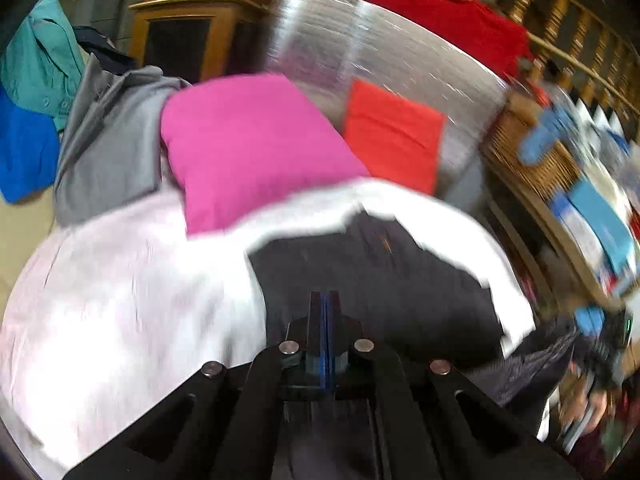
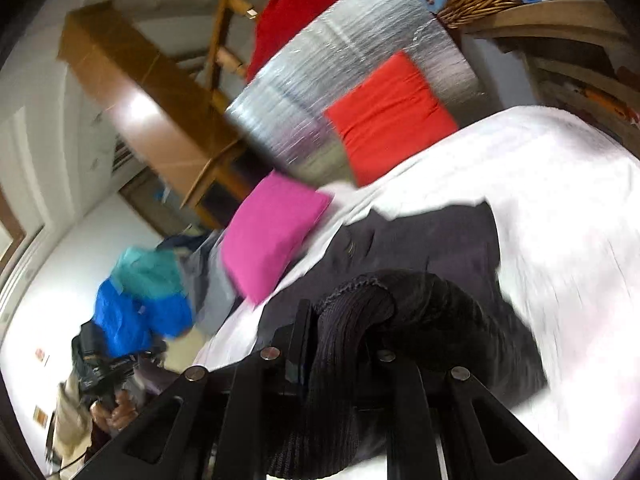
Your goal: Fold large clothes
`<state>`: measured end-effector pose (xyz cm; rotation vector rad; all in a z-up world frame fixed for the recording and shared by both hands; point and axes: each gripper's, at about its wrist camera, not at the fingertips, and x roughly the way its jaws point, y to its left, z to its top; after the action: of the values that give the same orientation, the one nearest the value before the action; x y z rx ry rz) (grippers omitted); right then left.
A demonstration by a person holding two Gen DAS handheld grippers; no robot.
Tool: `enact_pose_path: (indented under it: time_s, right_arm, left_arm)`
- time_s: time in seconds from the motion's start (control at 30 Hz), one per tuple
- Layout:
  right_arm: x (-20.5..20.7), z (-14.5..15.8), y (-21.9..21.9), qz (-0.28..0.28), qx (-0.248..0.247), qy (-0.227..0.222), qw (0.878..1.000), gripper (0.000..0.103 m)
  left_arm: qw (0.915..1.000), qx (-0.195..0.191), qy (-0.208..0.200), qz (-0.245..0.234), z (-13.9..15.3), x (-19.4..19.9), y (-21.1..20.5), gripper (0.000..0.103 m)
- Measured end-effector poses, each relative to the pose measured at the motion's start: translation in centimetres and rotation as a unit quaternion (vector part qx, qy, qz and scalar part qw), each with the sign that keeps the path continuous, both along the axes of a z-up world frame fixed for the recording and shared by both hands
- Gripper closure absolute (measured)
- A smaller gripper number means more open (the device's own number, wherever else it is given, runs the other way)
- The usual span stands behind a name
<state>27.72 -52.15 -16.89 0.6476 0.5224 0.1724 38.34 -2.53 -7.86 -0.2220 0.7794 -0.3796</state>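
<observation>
A dark garment (image 1: pixel 372 272) lies on a white sheet (image 1: pixel 132 304) on the bed. My left gripper (image 1: pixel 325 304) is shut, its fingers pressed together above the dark cloth; whether cloth is pinched between them I cannot tell. My right gripper (image 2: pixel 340 320) is shut on a ribbed knit edge of the dark garment (image 2: pixel 348 328), which bunches over the fingers and hangs down. The rest of the garment (image 2: pixel 432 236) spreads on the sheet (image 2: pixel 560 216) beyond. Both views are blurred.
A pink folded piece (image 1: pixel 248 144) and an orange-red folded piece (image 1: pixel 392 136) lie further up the bed. A grey garment (image 1: pixel 108 148), teal and blue clothes (image 1: pixel 36 80) pile at the left. A silver headboard (image 1: pixel 360 40) with a red garment (image 1: pixel 452 20) stands behind. A wicker basket (image 1: pixel 528 160) is at right.
</observation>
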Motion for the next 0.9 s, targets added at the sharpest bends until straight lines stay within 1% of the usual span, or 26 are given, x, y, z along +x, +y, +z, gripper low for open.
enact_pose_path:
  time_s: [0.07,0.1,0.13,0.17,0.23,0.27,0.3,0.33,0.37,0.4,0.43,0.47,0.5,0.53,0.57,0.6,0.63,0.7,0.73,0.77,0.8,0.83,0.87,0.9]
  right_arm:
    - [4.1,-1.1,-0.4,-0.013,-0.005,0.018,1.000,0.088]
    - [6.6,-1.9,-0.6,-0.022,-0.011,0.028,0.999,0.088]
    - [8.1,-2.5,-0.9,-0.030,-0.019,0.037,0.999,0.088]
    - [10.7,-3.6,-1.0,-0.041,-0.030,0.050,0.997,0.088]
    - [13.4,-4.9,-1.6,-0.055,-0.037,0.061,0.996,0.088]
    - [15.3,-6.0,-2.3,-0.069,-0.045,0.070,0.994,0.088]
    - [16.5,-6.8,-2.7,-0.082,-0.052,0.079,0.992,0.088]
    - [17.5,-7.8,-3.3,-0.094,-0.057,0.090,0.990,0.088]
    - [18.9,-9.2,-4.0,-0.112,-0.061,0.109,0.986,0.088]
    - [19.6,-9.9,-4.5,-0.121,-0.055,0.119,0.984,0.088]
    - [20.2,-10.6,-5.2,-0.128,-0.044,0.126,0.983,0.088]
    - [20.6,-11.1,-5.8,-0.127,-0.028,0.125,0.984,0.088]
    - [20.9,-11.2,-6.0,-0.120,-0.021,0.117,0.986,0.088]
    - [21.1,-11.2,-5.9,-0.115,-0.025,0.117,0.986,0.088]
    - [21.4,-11.3,-5.8,-0.113,-0.028,0.122,0.986,0.088]
    - [21.5,-11.2,-5.7,-0.111,-0.030,0.124,0.986,0.088]
    - [21.8,-10.9,-5.6,-0.107,-0.035,0.126,0.986,0.088]
    - [22.2,-10.0,-5.3,-0.100,-0.045,0.122,0.986,0.088]
    - [22.7,-9.4,-5.1,-0.096,-0.052,0.117,0.987,0.088]
    - [23.0,-8.8,-4.8,-0.092,-0.058,0.112,0.988,0.088]
    - [23.2,-8.1,-4.6,-0.090,-0.065,0.105,0.988,0.088]
    - [23.7,-7.3,-4.4,-0.092,-0.071,0.093,0.989,0.088]
    - [24.2,-6.8,-4.2,-0.096,-0.071,0.081,0.989,0.088]
    - [24.6,-6.5,-4.2,-0.101,-0.066,0.070,0.990,0.088]
  left_arm:
    - [0.9998,0.000,0.003,0.022,-0.6,5.1,-0.8,0.102]
    - [0.9995,0.006,0.007,0.029,-1.3,6.9,-1.3,0.102]
    - [0.9991,0.013,0.018,0.035,-2.4,8.8,-1.9,0.102]
    - [0.9987,0.009,0.037,0.035,-3.8,10.8,-2.1,0.102]
    - [0.9978,-0.019,0.057,0.028,-5.4,11.9,-0.7,0.102]
    - [0.9966,-0.027,0.068,0.037,-6.7,12.8,-0.1,0.102]
    - [0.9956,-0.028,0.076,0.046,-7.5,12.9,0.8,0.102]
    - [0.9940,-0.028,0.089,0.057,-8.4,13.3,1.3,0.100]
    - [0.9914,-0.030,0.107,0.068,-9.6,14.0,1.9,0.094]
    - [0.9897,-0.031,0.119,0.073,-10.0,14.0,2.4,0.089]
    - [0.9878,-0.030,0.133,0.076,-10.8,14.3,2.4,0.074]
    - [0.9873,-0.033,0.137,0.073,-11.5,14.5,2.3,0.056]
    - [0.9878,-0.036,0.134,0.071,-11.7,14.5,2.0,0.048]
    - [0.9885,-0.035,0.131,0.067,-11.9,14.6,1.3,0.033]
    - [0.9888,-0.029,0.132,0.064,-12.2,14.6,0.4,0.027]
    - [0.9892,-0.022,0.132,0.059,-12.3,14.4,-0.3,0.026]
    - [0.9892,-0.006,0.136,0.053,-12.8,14.1,-1.3,0.026]
    - [0.9862,0.037,0.156,0.043,-14.3,14.0,-3.0,0.026]
    - [0.9850,0.056,0.159,0.036,-15.0,13.9,-3.7,0.029]
    - [0.9844,0.073,0.157,0.030,-15.5,13.7,-4.4,0.048]
    - [0.9846,0.080,0.154,0.022,-15.8,13.5,-5.0,0.058]
    - [0.9848,0.085,0.150,0.023,-15.8,13.3,-5.3,0.061]
    - [0.9861,0.091,0.136,0.030,-15.5,13.1,-5.6,0.067]
    - [0.9875,0.093,0.123,0.034,-15.2,13.0,-5.7,0.070]
